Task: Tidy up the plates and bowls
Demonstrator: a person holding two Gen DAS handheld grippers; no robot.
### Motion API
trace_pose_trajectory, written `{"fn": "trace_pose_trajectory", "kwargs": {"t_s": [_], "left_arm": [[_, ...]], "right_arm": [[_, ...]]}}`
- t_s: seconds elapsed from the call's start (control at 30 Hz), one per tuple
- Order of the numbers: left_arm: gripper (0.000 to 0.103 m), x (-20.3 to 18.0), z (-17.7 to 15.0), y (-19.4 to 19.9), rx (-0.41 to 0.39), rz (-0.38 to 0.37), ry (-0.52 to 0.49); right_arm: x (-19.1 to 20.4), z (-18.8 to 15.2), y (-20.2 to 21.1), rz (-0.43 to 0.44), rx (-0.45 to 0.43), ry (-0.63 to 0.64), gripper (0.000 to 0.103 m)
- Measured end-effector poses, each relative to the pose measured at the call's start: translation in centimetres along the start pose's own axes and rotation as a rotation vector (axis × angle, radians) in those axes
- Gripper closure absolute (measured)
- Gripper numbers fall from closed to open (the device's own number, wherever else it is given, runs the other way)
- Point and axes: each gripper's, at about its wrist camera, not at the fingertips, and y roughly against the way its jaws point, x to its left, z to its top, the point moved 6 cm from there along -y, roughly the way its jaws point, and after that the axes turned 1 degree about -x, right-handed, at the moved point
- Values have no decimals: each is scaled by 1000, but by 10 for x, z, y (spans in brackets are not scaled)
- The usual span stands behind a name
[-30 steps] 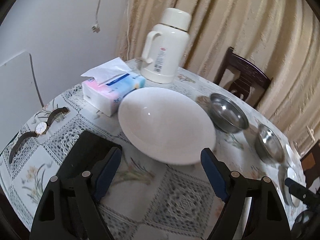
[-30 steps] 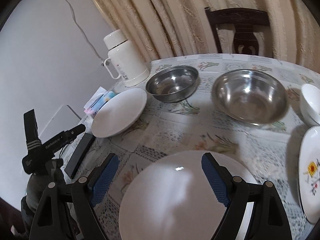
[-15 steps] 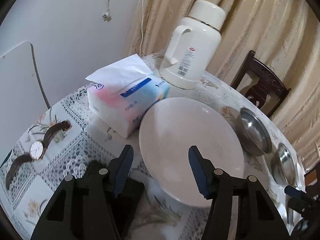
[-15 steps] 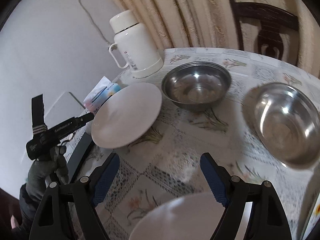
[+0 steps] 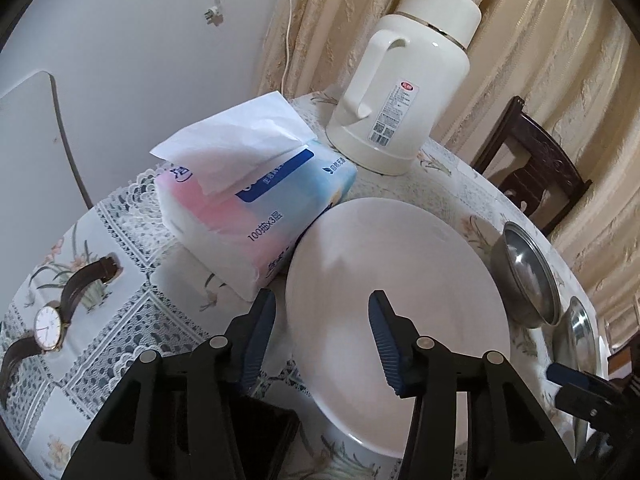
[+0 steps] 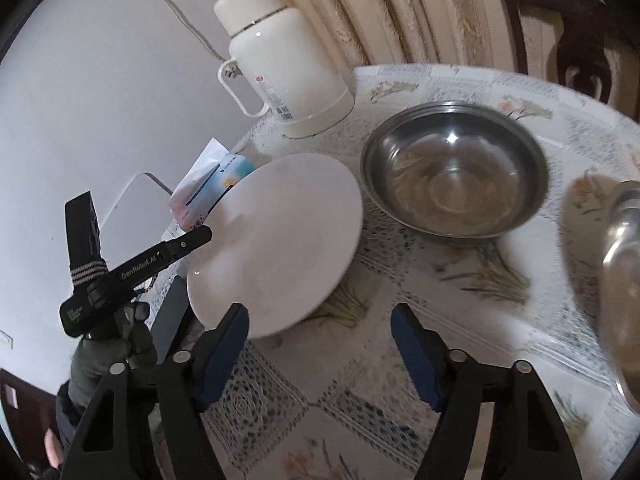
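Note:
A white plate point(image 5: 400, 280) lies on the patterned tablecloth with its left rim against a tissue pack. My left gripper point(image 5: 320, 340) is open, narrowed around the plate's near left rim: one finger is outside the edge, the other above the plate's surface. In the right wrist view the same plate point(image 6: 276, 244) appears with the left gripper point(image 6: 180, 244) at its left edge. My right gripper point(image 6: 320, 344) stands open and empty just short of the plate. A steel bowl point(image 6: 456, 168) sits to the plate's right, and a second steel bowl point(image 6: 624, 280) is at the frame's right edge.
A white thermos point(image 5: 404, 80) stands behind the plate and the tissue pack point(image 5: 256, 208) to its left. A wristwatch point(image 5: 52, 320) lies near the table's left edge, and a flat black object point(image 5: 260, 432) sits under my left gripper. A dark chair point(image 5: 532, 168) and curtain stand behind.
My left gripper moved forward onto the plate's rim and its fingers came closer together. My right gripper left the nearer white plate and swung left toward this one.

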Motion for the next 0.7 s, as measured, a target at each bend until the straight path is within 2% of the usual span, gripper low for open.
{"fn": "trace_pose_trajectory", "kwargs": {"t_s": [0.27,0.43,0.7], "left_arm": [[55,-4,0,-9,12,-15,-25],[62,-1,0,-11,14,-21,-25],[63,3,-3,-20,27,-39,-22]], "right_arm": [[-4,9,-25,9,40,-33,47],[-4,12,-38,7,57,-36,50],[-9,22,-62,-3,70,-60,60]]}}
